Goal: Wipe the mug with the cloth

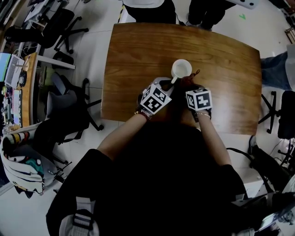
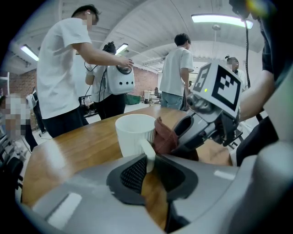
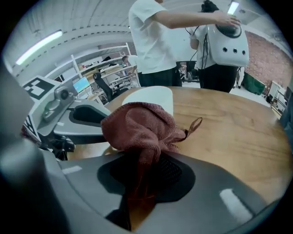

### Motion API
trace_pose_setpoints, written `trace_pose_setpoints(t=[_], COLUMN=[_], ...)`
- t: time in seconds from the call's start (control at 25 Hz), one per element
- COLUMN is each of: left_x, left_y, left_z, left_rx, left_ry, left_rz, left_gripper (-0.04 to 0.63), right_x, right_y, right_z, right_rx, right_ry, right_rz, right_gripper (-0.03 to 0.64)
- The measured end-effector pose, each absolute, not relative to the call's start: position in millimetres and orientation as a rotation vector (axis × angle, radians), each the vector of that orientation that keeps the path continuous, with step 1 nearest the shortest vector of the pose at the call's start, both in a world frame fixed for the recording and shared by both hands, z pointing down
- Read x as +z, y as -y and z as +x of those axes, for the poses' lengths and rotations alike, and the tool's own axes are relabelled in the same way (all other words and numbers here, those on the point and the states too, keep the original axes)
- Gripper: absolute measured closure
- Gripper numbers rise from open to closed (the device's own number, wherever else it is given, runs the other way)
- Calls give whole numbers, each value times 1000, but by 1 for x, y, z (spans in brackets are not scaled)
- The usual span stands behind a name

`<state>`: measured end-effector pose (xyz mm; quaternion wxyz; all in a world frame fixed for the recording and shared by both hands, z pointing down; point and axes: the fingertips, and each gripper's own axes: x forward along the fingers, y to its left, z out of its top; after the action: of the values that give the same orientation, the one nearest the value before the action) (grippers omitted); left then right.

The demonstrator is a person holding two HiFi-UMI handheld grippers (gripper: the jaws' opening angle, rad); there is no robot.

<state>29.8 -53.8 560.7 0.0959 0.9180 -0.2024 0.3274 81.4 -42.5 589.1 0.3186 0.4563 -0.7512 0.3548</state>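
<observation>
A white mug (image 1: 181, 69) stands upright on the wooden table (image 1: 138, 50). My left gripper (image 2: 147, 161) is shut on the mug's handle (image 2: 148, 154), with the mug (image 2: 133, 133) just beyond its jaws. A reddish-brown cloth (image 3: 139, 130) is bunched in my right gripper (image 3: 145, 170), which is shut on it. The cloth (image 2: 163, 135) presses against the mug's right side, and the mug's rim (image 3: 149, 96) shows behind it in the right gripper view. In the head view the cloth (image 1: 190, 79) lies between the mug and the right gripper (image 1: 191, 87).
People stand at the table's far edge (image 1: 152, 9); one holds a white backpack-like case (image 2: 120, 80). Office chairs (image 1: 69, 99) stand left of the table, another (image 1: 281, 115) to the right. A desk with monitors (image 1: 14, 78) is at the far left.
</observation>
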Motion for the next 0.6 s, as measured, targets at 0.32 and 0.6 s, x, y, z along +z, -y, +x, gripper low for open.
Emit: trace_pose_setpoints(t=[0.32, 0.6], left_x=[561, 561], left_y=[54, 55], left_z=[29, 31], left_rx=[970, 969], left_ry=[590, 562], left_rz=[2717, 2725], left_gripper=[532, 533], right_x=[586, 539], right_y=[44, 45], right_z=[81, 75], right_rx=[973, 910], right_ry=[1994, 2171], right_rz=[1209, 1247], right_gripper=[512, 511])
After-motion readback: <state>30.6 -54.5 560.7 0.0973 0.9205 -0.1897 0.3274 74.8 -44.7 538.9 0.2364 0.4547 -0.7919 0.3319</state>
